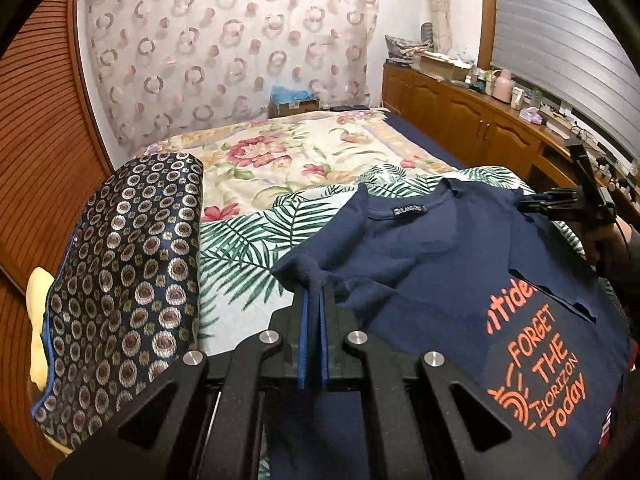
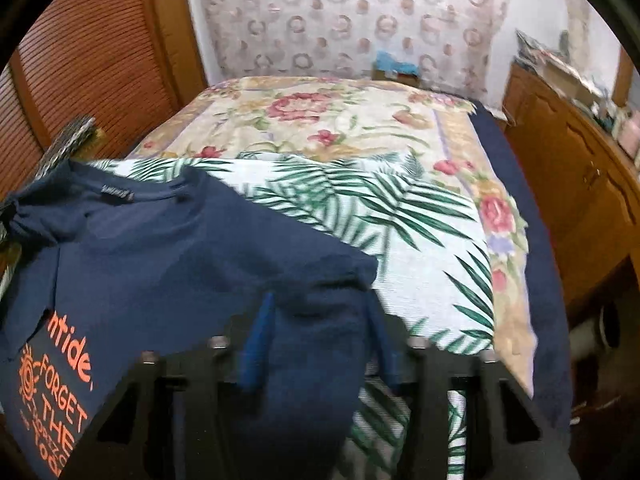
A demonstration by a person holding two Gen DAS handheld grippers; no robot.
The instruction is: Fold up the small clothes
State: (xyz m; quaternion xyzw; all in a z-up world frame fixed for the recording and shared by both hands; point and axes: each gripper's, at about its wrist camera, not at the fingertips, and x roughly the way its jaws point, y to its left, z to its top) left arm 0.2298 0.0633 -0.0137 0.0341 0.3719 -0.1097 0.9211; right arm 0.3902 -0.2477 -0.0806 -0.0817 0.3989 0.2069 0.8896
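Bed [image 1: 404,136], covered in a cream floral spread [image 1: 288,160]; over its near part, a white sheet with green palm leaves [image 1: 256,236].

Wooden cabinet run [image 1: 460,116] along the right wall, top crowded with small items too small to tell apart.

Patterned curtain [image 1: 224,48] on the far wall.

Dark cushion with medallion print [image 1: 132,264] at the bed's left edge, a yellow piece [image 1: 38,312] showing beneath it.

Navy T-shirt [image 1: 440,264] with orange lettering, spread on the palm-leaf sheet at the near side of the bed, neck label toward the far wall, held up at two corners.

Left gripper [image 1: 314,296]: closed tight, blue pads pinching a bunched fold at the shirt's left shoulder.

Right gripper [image 2: 320,320]: jaws standing partly apart, a fold of the shirt's right shoulder draped between them; frame blurred, so pad contact with the cloth cannot be told. From the left wrist view, seen at the shirt's far right corner [image 1: 560,200].
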